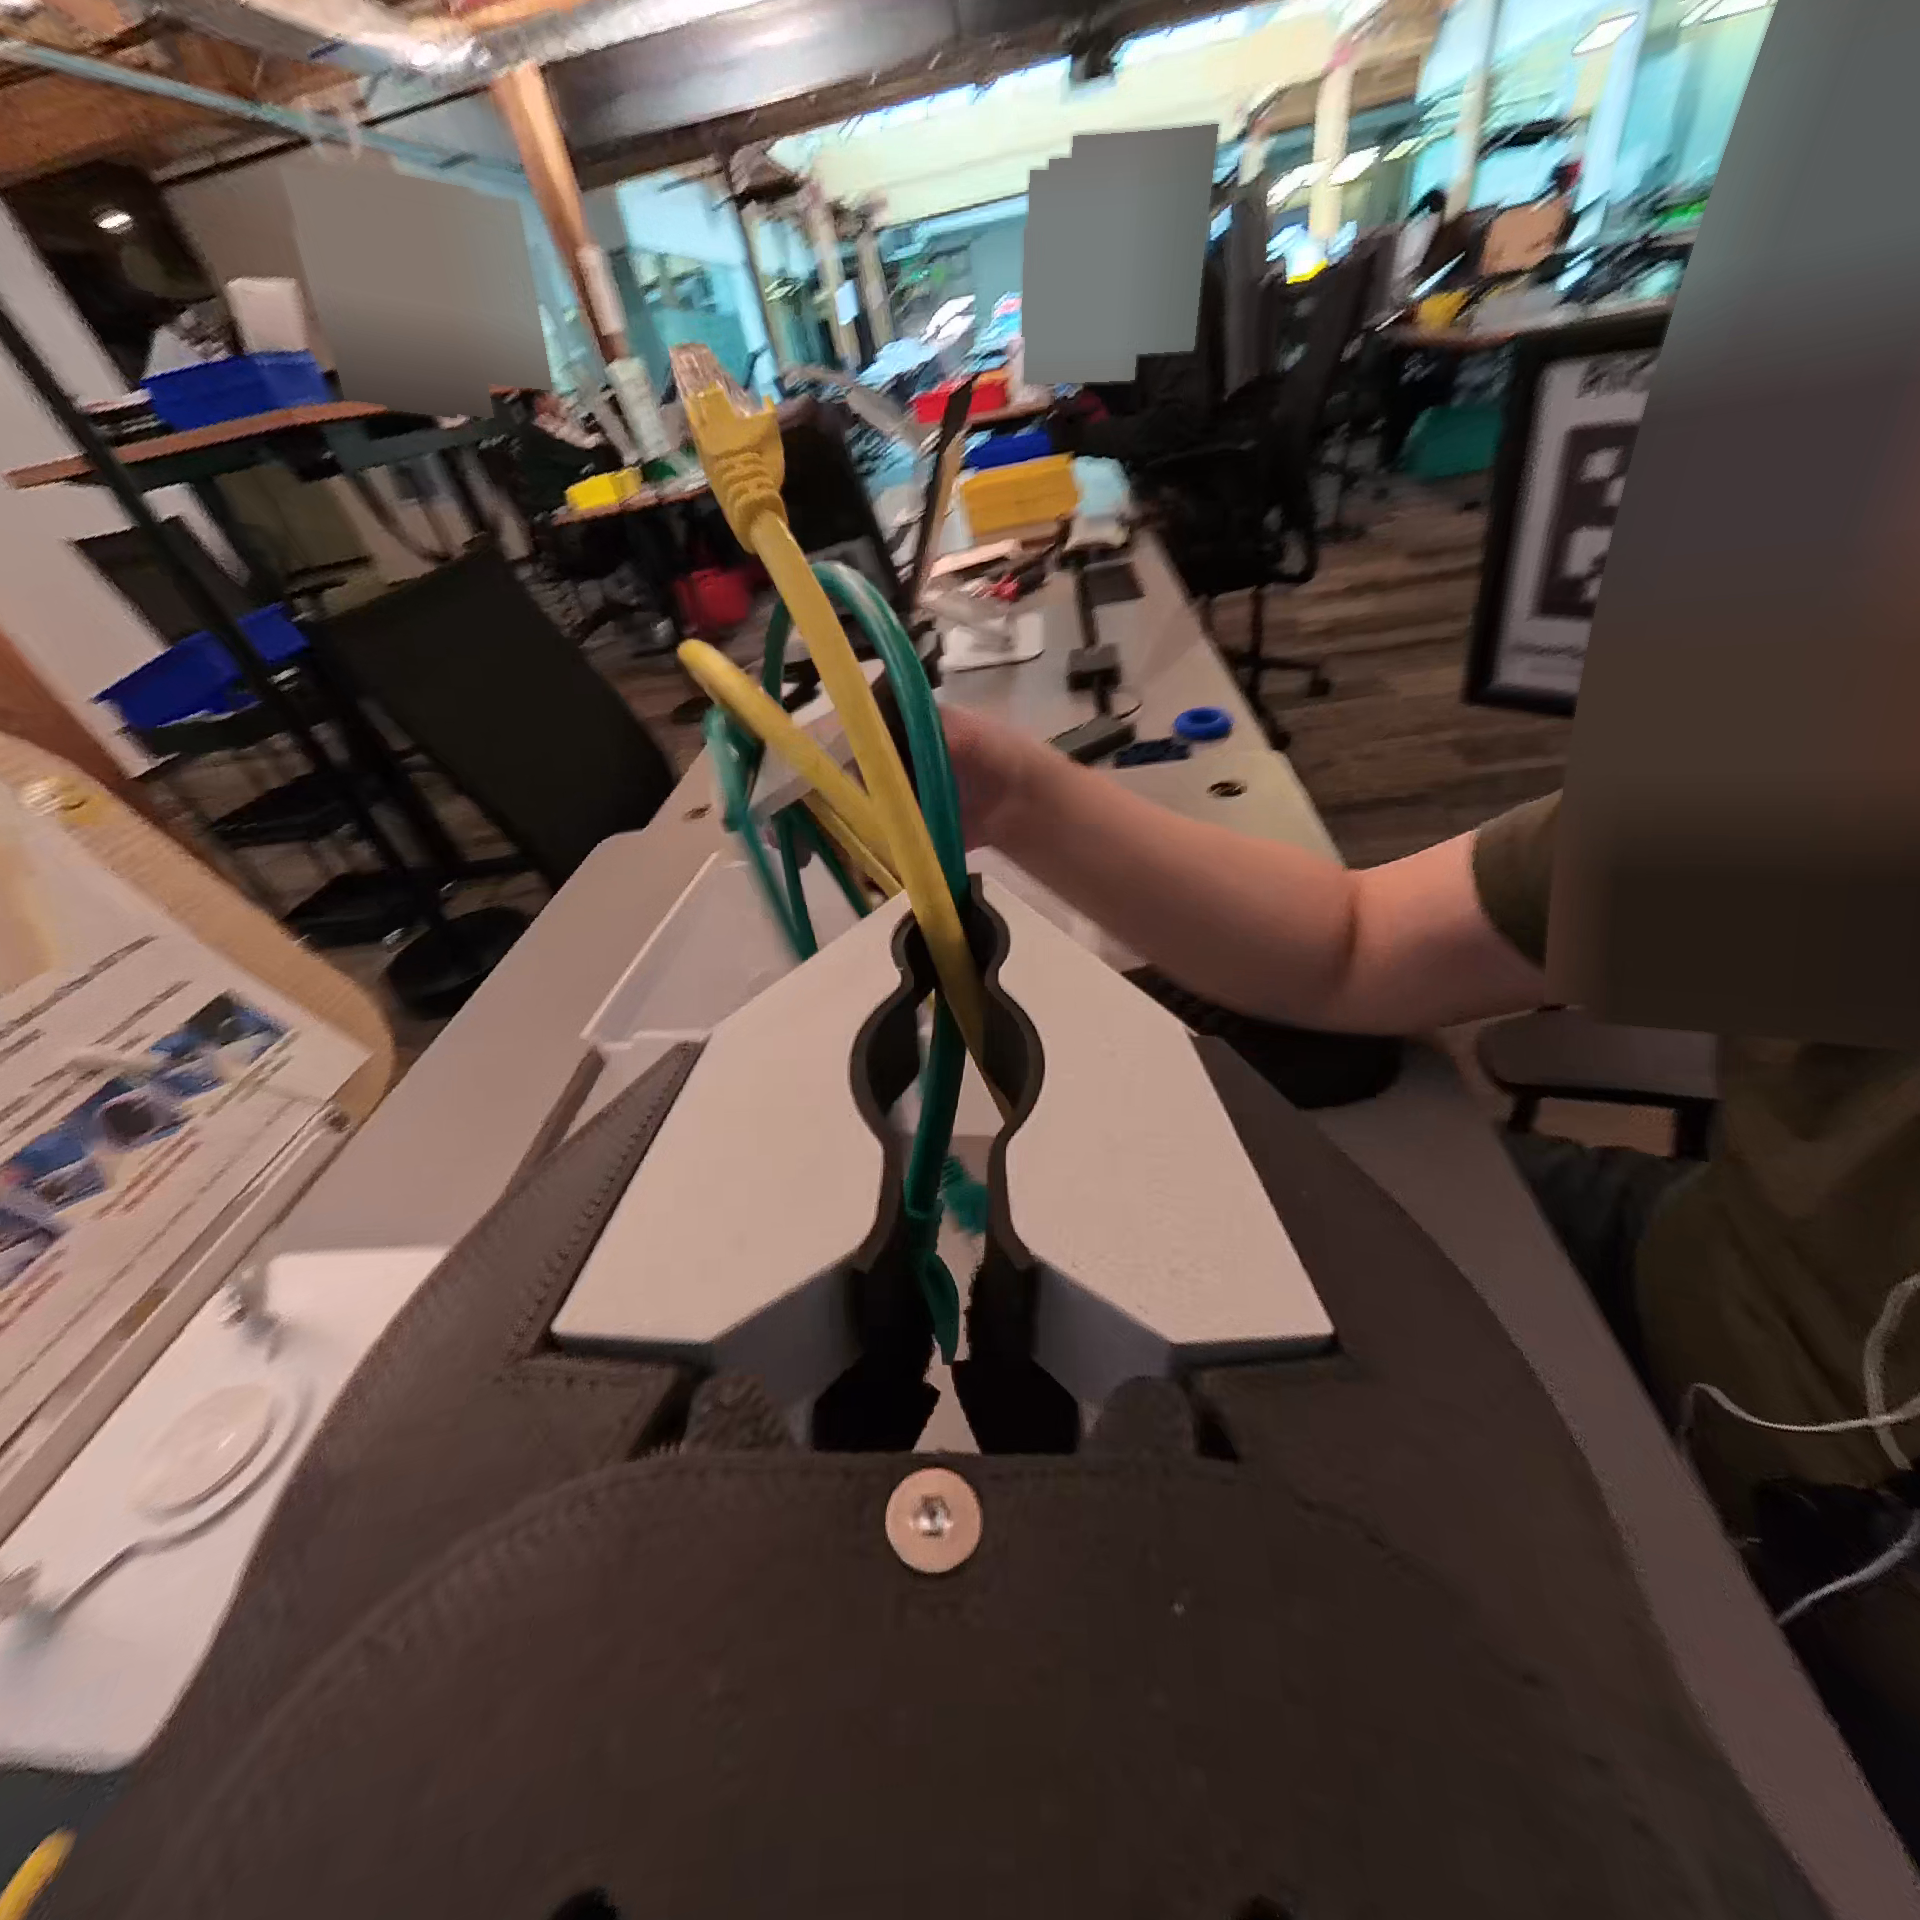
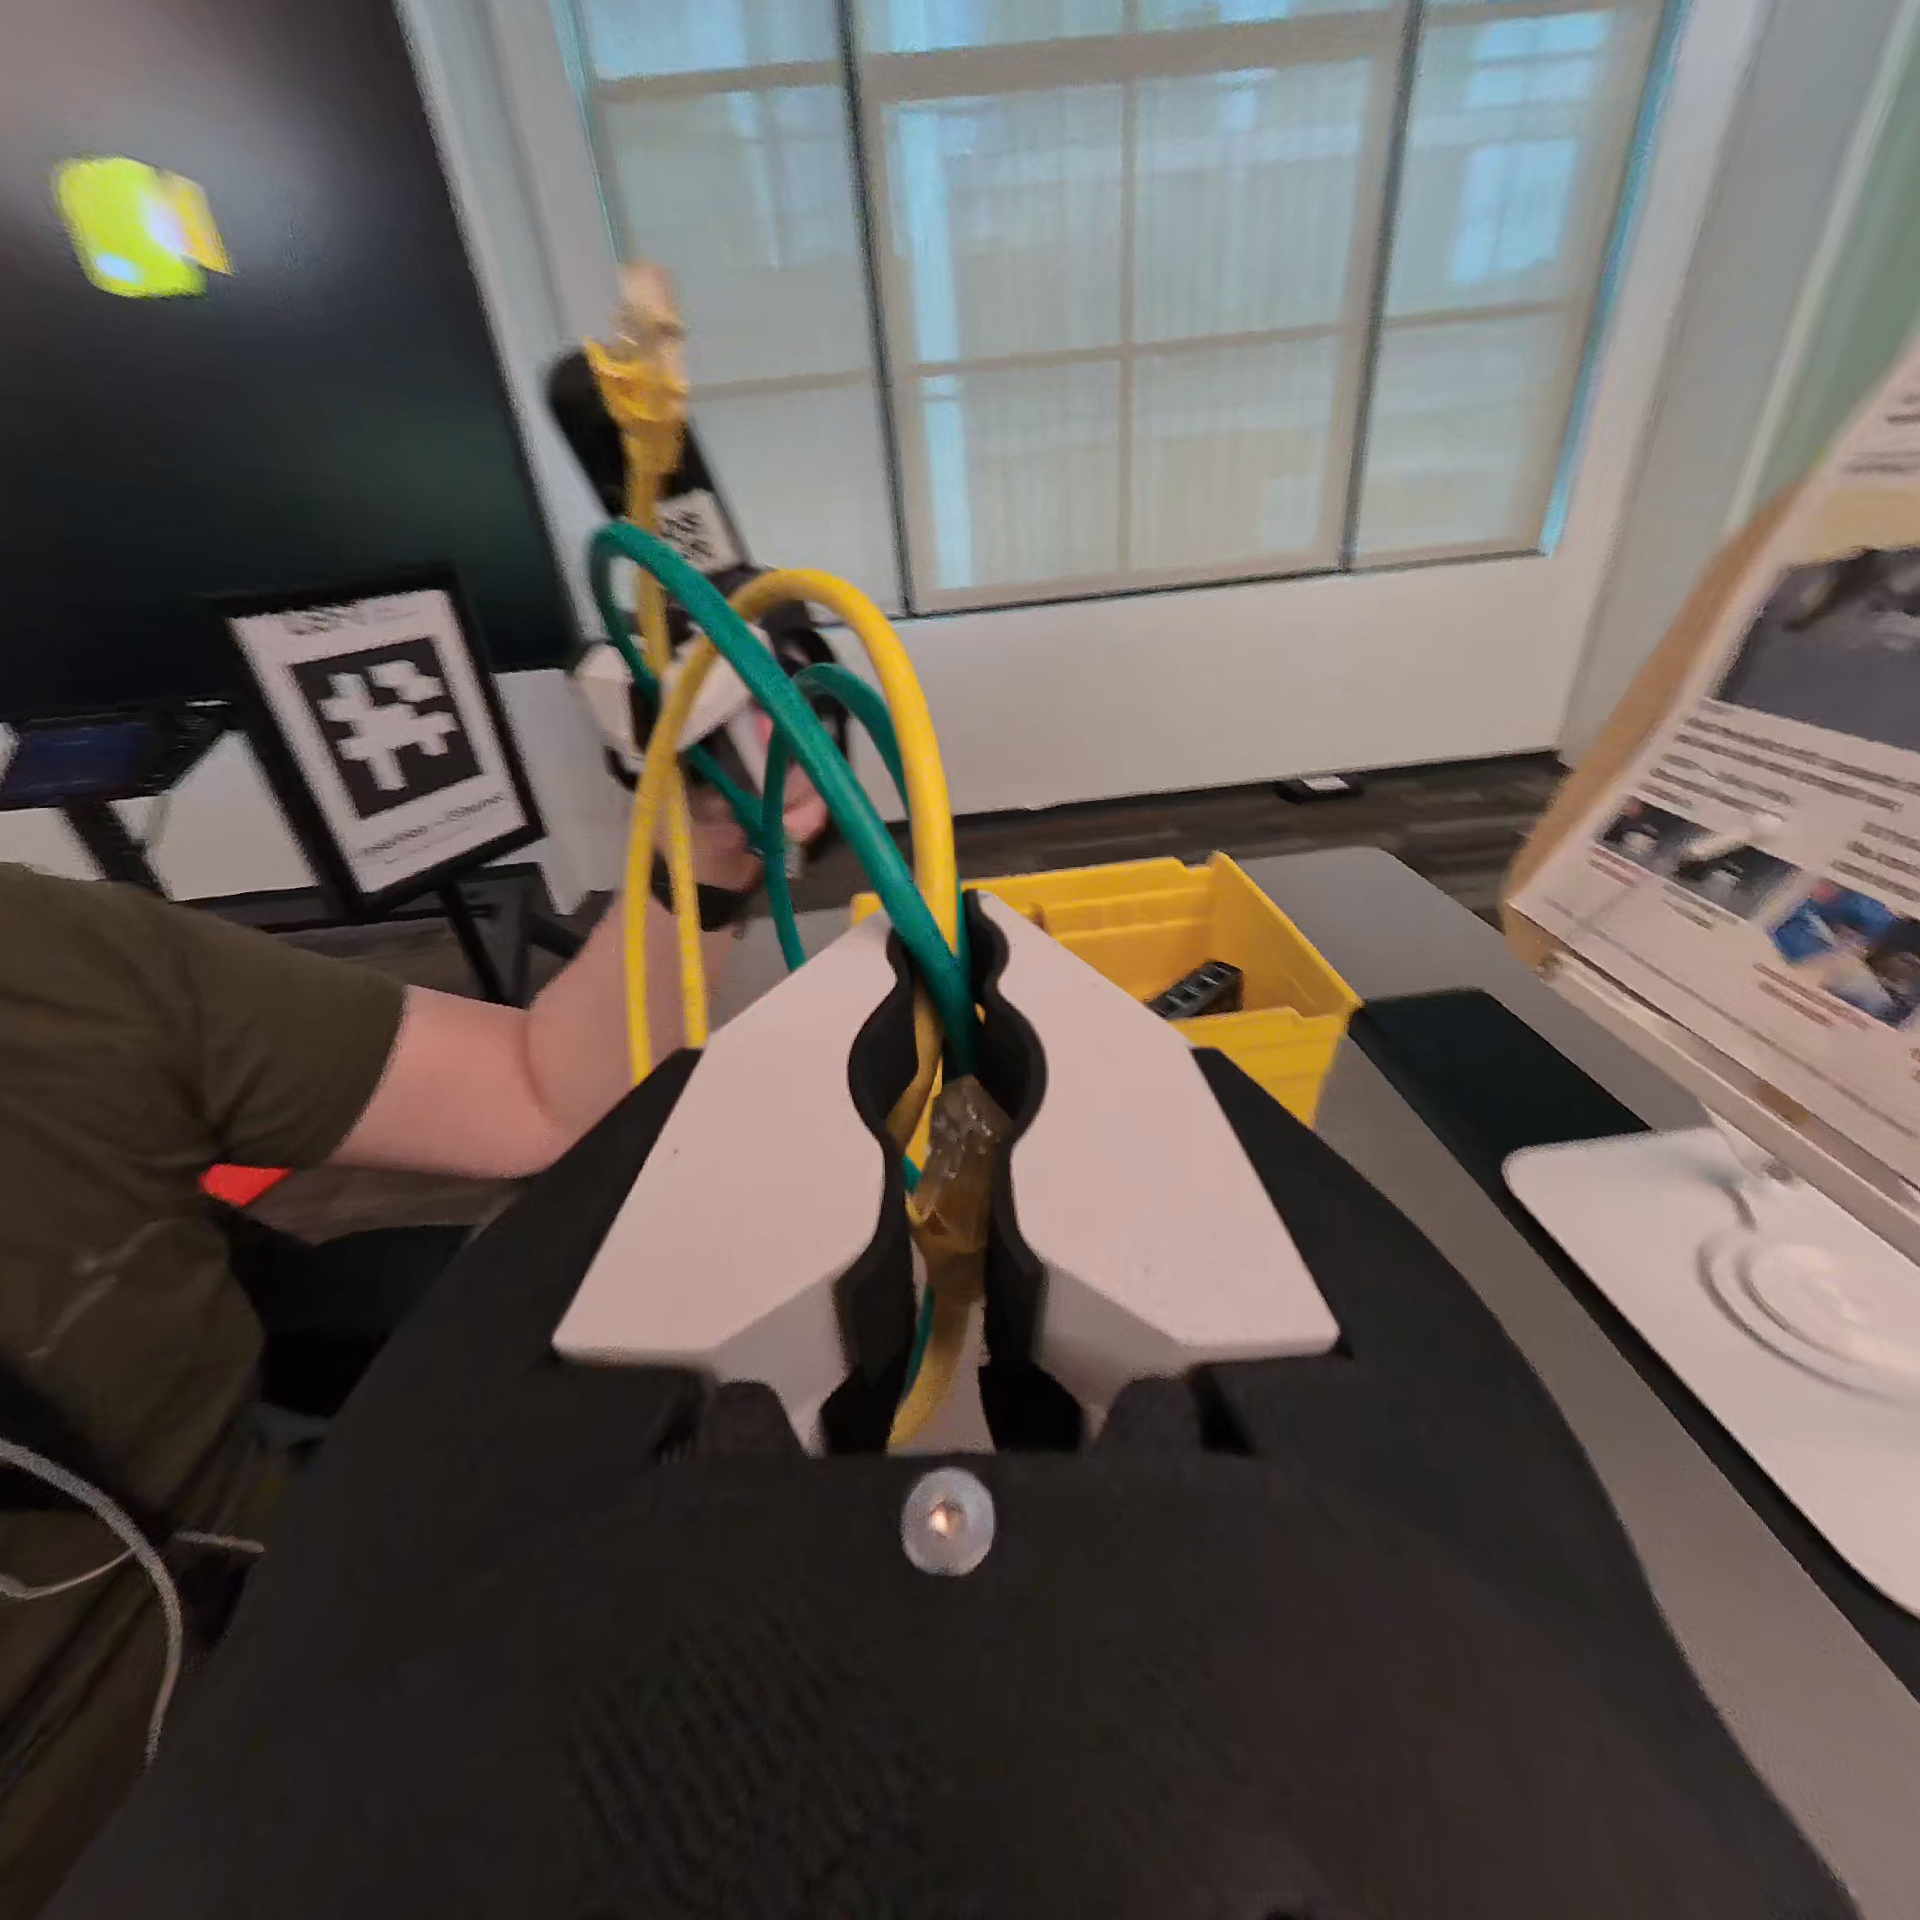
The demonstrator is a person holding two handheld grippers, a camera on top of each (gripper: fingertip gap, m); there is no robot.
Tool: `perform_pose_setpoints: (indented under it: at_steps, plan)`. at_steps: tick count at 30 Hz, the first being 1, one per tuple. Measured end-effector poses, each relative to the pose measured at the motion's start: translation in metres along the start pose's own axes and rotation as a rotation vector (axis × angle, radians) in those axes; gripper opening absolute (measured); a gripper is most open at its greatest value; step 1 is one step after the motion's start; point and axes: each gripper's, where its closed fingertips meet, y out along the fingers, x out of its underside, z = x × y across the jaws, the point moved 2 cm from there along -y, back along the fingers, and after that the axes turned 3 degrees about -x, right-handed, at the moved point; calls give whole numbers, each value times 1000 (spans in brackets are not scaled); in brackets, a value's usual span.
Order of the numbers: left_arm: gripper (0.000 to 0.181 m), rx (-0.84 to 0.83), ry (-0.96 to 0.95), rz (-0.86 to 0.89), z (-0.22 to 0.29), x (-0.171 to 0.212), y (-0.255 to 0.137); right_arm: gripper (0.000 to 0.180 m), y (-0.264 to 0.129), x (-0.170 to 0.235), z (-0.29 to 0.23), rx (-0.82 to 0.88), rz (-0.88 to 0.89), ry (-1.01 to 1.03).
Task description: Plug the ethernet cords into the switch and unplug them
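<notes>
In the left wrist view, my left gripper (image 1: 948, 914) is shut on a yellow ethernet cord (image 1: 831, 644) and a green ethernet cord (image 1: 920, 707). The yellow cord rises to a free plug (image 1: 724, 416). In the right wrist view, my right gripper (image 2: 961, 925) is shut on the same green cord (image 2: 821, 769) and yellow cord (image 2: 920, 727). The yellow cord's other plug (image 2: 961, 1153) lies between its fingers. Both cords loop in the air between the two grippers. The black switch (image 2: 1195, 987) lies in a yellow bin (image 2: 1278, 935) beyond the right gripper.
A person's arm (image 1: 1247, 914) reaches across the grey table (image 1: 499, 1039). A clear tray (image 1: 675, 966) sits ahead of the left gripper. A poster board (image 2: 1766, 831) on a white base (image 2: 1662, 1299) stands at the right. A black-and-white marker sign (image 2: 384, 738) stands at the left.
</notes>
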Motion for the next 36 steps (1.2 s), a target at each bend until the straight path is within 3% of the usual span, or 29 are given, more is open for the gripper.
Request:
perform_pose_setpoints:
  at_steps: [8,13,20,26,30,33,36]
  plan:
    - [2,-195,5,-115,-26,14,-4,4,-4,16,40,311,-102,-2]
    - [3,-242,3,-139,-29,17,-2,8,-2,23,42,311,-141,-1]
    - [3,-260,-72,-125,-36,21,7,38,-9,43,48,323,-279,31]
    - [3,-282,-231,-101,-58,31,8,47,-27,15,49,453,-203,-31]
    - [3,-271,-253,-108,-62,37,11,45,-2,8,9,310,-244,-147]
    - [3,-279,-234,-111,-62,37,12,45,23,29,-32,97,-381,-204]
    - [3,-296,-224,-103,-62,35,11,45,39,51,-52,-3,-494,-346]
